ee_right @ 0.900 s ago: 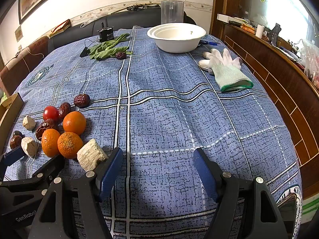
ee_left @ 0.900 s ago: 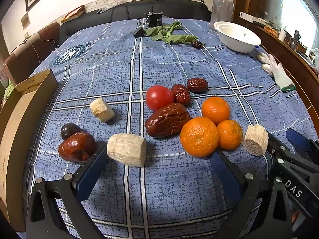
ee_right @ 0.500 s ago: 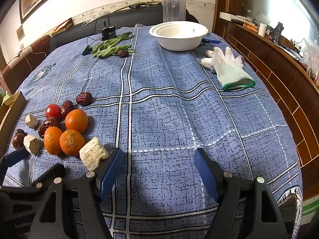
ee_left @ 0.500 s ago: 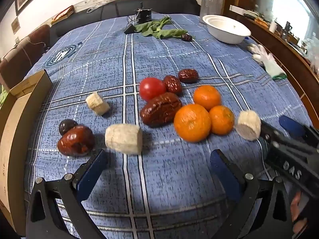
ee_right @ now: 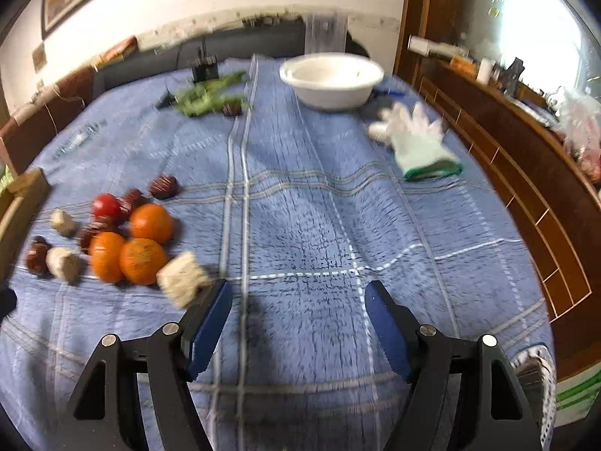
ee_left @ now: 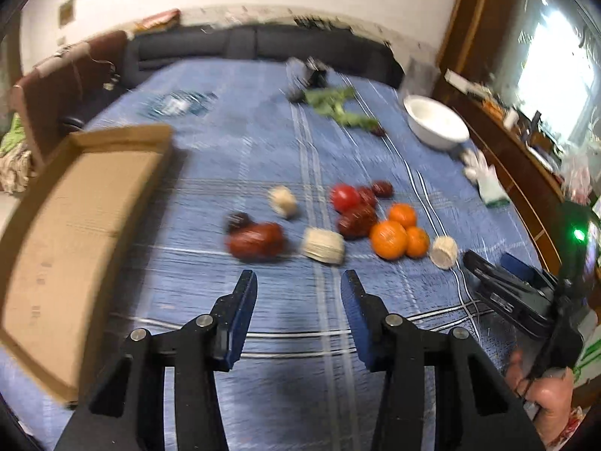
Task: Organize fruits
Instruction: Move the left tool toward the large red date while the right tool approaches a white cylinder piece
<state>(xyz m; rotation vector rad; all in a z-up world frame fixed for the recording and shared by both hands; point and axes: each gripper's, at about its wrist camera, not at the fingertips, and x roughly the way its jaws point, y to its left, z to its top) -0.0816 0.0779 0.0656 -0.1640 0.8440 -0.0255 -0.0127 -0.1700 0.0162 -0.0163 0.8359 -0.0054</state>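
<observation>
The fruit lies in a loose cluster on the blue checked cloth: three oranges (ee_left: pixel 388 239), a red tomato (ee_left: pixel 345 197), dark red dates (ee_left: pixel 357 221) and a larger brown-red one (ee_left: pixel 255 244). Pale cylinder chunks (ee_left: pixel 323 246) lie among them. My left gripper (ee_left: pixel 298 276) hovers short of the cluster, its jaws narrowed but apart, nothing between them. My right gripper (ee_right: pixel 298 285) stands wide open over bare cloth, right of a pale chunk (ee_right: pixel 182 278) and the oranges (ee_right: pixel 142 261). In the left wrist view it shows at the right (ee_left: pixel 499 267).
A flat cardboard box (ee_left: pixel 75 225) lies at the left table edge. A white bowl (ee_right: pixel 332 82), a white glove (ee_right: pixel 417 146) and green leaves (ee_right: pixel 206 94) with one date lie at the back. A wooden cabinet runs along the right. Both views are motion-blurred.
My left gripper has pulled back from the fruit and swung left, bringing the cardboard box into view. Its jaws have narrowed a good deal. The right gripper has stayed wide open and has barely shifted.
</observation>
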